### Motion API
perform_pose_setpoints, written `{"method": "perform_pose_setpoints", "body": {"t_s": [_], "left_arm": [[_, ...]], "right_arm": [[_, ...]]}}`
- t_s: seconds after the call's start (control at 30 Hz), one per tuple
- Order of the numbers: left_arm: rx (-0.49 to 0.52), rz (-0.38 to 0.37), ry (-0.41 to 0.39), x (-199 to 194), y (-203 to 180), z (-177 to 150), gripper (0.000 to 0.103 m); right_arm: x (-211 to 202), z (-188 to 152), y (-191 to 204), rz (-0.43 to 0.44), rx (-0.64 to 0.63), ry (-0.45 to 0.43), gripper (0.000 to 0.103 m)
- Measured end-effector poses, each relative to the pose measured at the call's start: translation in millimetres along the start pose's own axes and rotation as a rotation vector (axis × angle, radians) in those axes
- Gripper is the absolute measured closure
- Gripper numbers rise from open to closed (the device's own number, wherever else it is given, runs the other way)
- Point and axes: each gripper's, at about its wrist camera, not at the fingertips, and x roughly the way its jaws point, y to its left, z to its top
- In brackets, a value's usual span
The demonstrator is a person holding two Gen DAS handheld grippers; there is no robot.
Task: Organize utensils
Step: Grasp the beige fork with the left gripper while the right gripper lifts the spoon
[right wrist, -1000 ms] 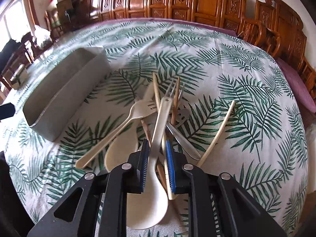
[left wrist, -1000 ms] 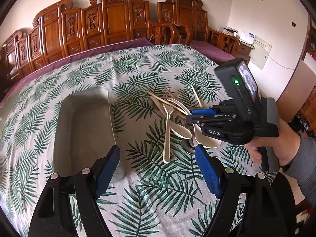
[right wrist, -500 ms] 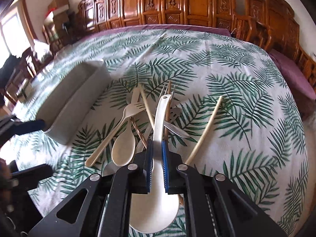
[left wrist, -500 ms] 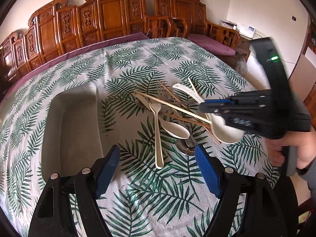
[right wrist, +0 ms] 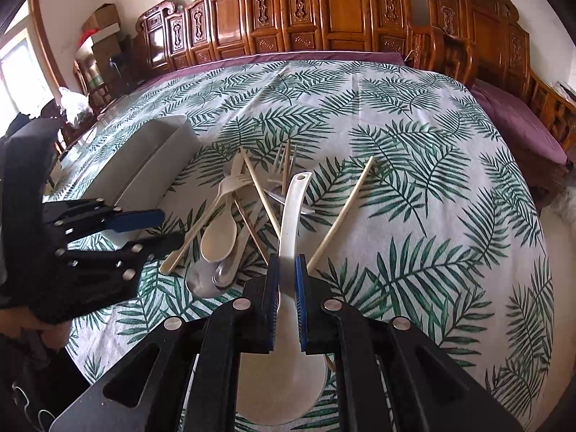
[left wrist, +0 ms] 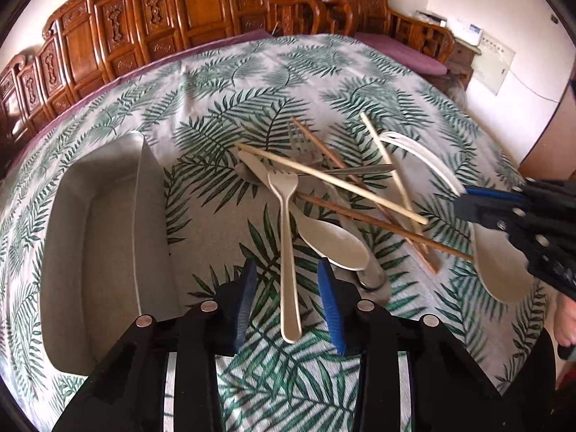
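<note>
A pile of utensils lies on the leaf-print tablecloth: a cream fork (left wrist: 288, 248), a cream spoon (left wrist: 334, 239), light chopsticks (left wrist: 331, 180), brown chopsticks (left wrist: 374, 217) and a metal fork (left wrist: 302, 145). My left gripper (left wrist: 288, 298) is open, its pads either side of the cream fork's handle, not touching it. My right gripper (right wrist: 287, 288) is shut on the handle of a large white rice spoon (right wrist: 291, 212), lifted above the cloth; it also shows at the right of the left wrist view (left wrist: 482, 212).
A grey rectangular tray (left wrist: 97, 230) stands left of the pile, also in the right wrist view (right wrist: 151, 165). Carved wooden chairs (right wrist: 342, 10) ring the far side of the table. The table edge drops off at the right (right wrist: 532, 180).
My left gripper has moved in over the cream fork's handle and its jaws have narrowed around it. My right gripper has lifted the white rice spoon up and back from the pile.
</note>
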Motion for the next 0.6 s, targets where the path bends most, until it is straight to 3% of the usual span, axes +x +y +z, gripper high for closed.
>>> {"method": "perform_pose_setpoints", "body": {"t_s": [0.23, 0.4, 0.47, 0.6], "left_arm": [[-0.016, 0.015, 0.044, 21, -2, 10, 0.073], [-0.024, 0.024, 0.058, 30, -4, 13, 0.085], [-0.016, 0.039, 0.069, 33, -5, 12, 0.095], [-0.020, 0.056, 0.054, 27, -2, 9, 0.095]], "right_arm": [[-3, 1, -6, -0.006, 0.005, -0.012, 0.093], [-7, 4, -8, -0.002, 0.013, -0.017, 0.093], [-7, 5, -7, -0.003, 0.013, -0.018, 0.093], [-6, 4, -6, -0.006, 0.006, -0.014, 0.093]]}}
